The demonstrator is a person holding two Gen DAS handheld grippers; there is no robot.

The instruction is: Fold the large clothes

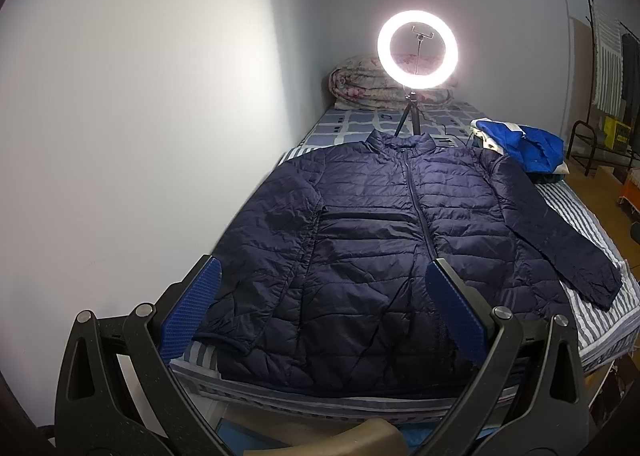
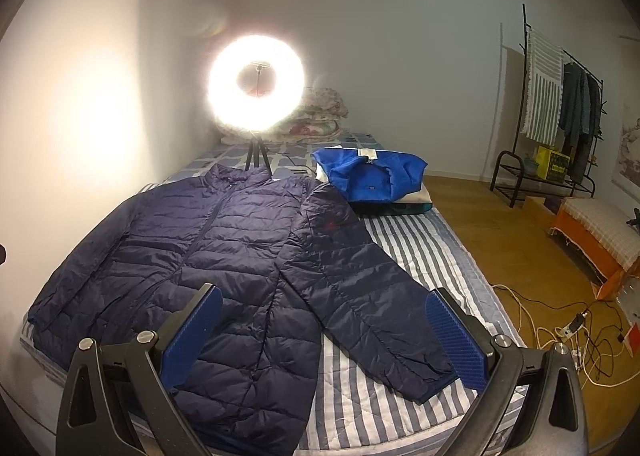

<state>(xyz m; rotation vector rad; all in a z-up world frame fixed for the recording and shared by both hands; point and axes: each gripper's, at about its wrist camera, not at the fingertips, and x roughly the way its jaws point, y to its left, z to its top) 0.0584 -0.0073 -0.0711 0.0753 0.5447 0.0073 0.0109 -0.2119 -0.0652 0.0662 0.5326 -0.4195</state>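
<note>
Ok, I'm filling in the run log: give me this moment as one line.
stage: pre-fold | navy puffer jacket: flat, zipped, on bed | left gripper: open, empty | right gripper: open, empty

The left tool is matte black plastic, faintly speckled. Each curved finger carries a blue pad with a fine ribbed grid. Round silver screws cap the pivots, two at 9 o'clock and two at 3 o'clock, above links with triangular cut-outs. The right tool is built alike: black frame, blue ribbed pads, silver screws on both sides.
</note>
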